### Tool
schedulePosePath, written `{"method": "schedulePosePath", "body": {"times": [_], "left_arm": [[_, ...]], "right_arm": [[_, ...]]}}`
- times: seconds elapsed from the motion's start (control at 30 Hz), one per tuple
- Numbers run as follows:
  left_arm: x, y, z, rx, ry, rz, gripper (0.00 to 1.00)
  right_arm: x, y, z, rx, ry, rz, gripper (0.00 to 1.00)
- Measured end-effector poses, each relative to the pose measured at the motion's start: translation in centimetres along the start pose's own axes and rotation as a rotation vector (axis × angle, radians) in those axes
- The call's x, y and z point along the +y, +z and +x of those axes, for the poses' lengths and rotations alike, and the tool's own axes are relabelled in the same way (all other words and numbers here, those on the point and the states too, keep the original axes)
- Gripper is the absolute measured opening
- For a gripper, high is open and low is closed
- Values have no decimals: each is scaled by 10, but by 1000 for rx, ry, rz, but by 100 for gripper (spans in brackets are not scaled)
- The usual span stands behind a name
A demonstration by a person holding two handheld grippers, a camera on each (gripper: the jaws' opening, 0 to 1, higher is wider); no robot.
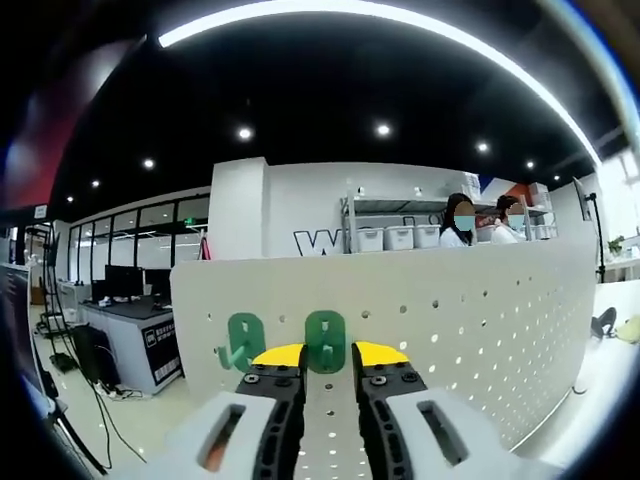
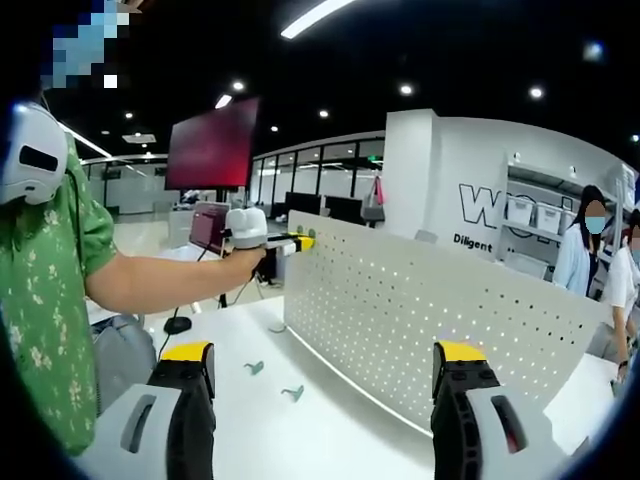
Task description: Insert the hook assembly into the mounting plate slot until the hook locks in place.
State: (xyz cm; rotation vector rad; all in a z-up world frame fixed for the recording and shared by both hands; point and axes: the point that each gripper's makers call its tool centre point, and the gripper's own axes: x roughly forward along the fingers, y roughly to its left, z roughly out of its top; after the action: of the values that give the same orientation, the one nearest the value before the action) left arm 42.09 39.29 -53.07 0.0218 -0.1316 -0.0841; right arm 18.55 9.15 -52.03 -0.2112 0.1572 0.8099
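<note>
A white pegboard mounting plate [image 1: 450,310] stands upright on the white table [image 2: 300,430]. In the left gripper view one green hook [image 1: 245,340] sits on the board's face. A second green hook [image 1: 325,340] lies flat against the board between the yellow tips of my left gripper [image 1: 328,354], which is shut on it. In the right gripper view the left gripper [image 2: 296,242] is held by a hand at the upper left end of the pegboard [image 2: 430,300]. My right gripper [image 2: 324,352] hangs back over the table, open wide and empty. Two loose green hooks [image 2: 254,368] [image 2: 293,392] lie on the table.
A person in a green patterned shirt [image 2: 50,300] stands at the left, one arm stretched to the board. Two other people [image 1: 480,222] stand by shelves with white bins [image 1: 400,237] behind the board. Desks with monitors [image 1: 130,285] are at the far left.
</note>
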Motion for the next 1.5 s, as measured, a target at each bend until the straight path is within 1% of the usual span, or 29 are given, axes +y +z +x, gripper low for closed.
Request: {"method": "schedulePosePath", "body": {"times": [0.17,0.4,0.5,0.73,0.9,0.93,1.13,1.27,1.5], "left_arm": [[-4,1,-3,-1,-15,-7,26],[-7,-2,-8,11,-29,-23,35],[-10,-4,-10,17,-40,-34,40],[-19,-4,-18,26,-72,-25,49],[-23,-2,-25,29,-85,-28,58],[-23,-2,-26,31,-87,-29,61],[-27,-2,-36,40,-101,-25,71],[-32,-3,-42,50,-121,-23,74],[-37,-1,-57,52,-140,-23,74]], "right_arm": [[2,0,1,-2,3,-2,92],[4,1,1,-5,8,-3,92],[5,2,1,-8,10,-3,92],[7,3,1,-12,15,-5,92],[8,5,2,-16,18,-7,92],[8,5,2,-18,19,-7,92],[11,8,3,-23,24,-12,92],[12,10,2,-30,25,-15,92],[15,11,0,-34,28,-17,92]]}}
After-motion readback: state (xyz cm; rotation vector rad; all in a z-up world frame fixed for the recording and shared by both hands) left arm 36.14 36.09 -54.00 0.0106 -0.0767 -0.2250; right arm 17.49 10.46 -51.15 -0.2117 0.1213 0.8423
